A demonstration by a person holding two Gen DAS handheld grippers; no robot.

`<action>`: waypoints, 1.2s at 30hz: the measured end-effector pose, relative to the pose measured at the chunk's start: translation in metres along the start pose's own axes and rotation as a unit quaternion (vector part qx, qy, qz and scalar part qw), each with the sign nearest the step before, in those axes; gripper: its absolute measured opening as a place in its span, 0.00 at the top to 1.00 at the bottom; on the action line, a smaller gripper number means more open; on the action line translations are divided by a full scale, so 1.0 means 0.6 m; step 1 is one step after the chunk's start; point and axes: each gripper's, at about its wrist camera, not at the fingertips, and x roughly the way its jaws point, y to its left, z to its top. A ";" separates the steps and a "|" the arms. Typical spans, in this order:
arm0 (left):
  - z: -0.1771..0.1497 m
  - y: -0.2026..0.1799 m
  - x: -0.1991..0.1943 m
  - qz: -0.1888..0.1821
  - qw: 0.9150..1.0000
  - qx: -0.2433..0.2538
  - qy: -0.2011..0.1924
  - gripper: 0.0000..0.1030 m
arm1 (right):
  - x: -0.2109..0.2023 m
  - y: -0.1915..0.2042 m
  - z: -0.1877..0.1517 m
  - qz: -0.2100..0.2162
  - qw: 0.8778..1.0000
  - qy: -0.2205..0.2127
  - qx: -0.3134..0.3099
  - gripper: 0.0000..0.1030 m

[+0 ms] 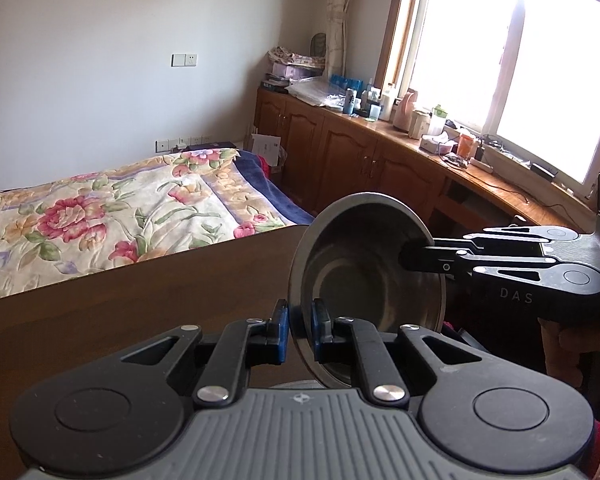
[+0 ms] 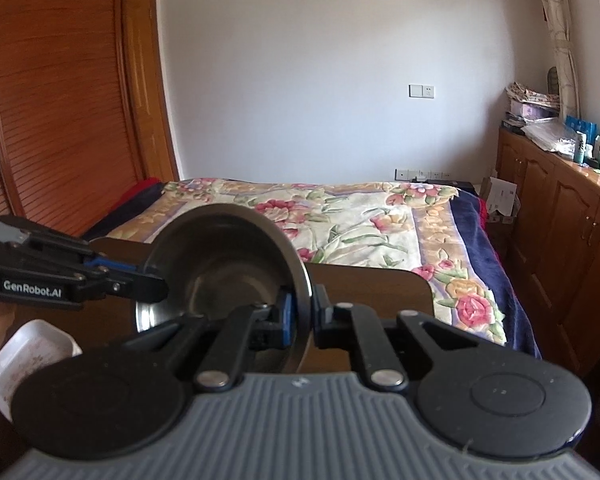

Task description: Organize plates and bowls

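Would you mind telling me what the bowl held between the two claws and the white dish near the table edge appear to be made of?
The bowl looks like stainless steel: grey, thin-rimmed, with a dull sheen and ring-shaped reflections inside. The white dish looks like glazed ceramic or perhaps melamine, with a smooth glossy rim and a faint reddish pattern; the picture leaves that open. The table appears to be dark brown wood or veneer.

I count one steel bowl (image 1: 364, 276) up here between my tools; two grippers on it, my left gripper (image 1: 300, 320) and my right gripper (image 2: 302, 312); one white tray (image 2: 28, 356) down on the one brown table (image 1: 140, 300); one bed (image 2: 340, 216) beyond.
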 end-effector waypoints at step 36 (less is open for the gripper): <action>-0.144 0.024 -0.082 0.003 0.999 -0.047 -0.020 0.62 | -0.038 0.108 -0.087 0.058 0.998 0.028 0.019 0.88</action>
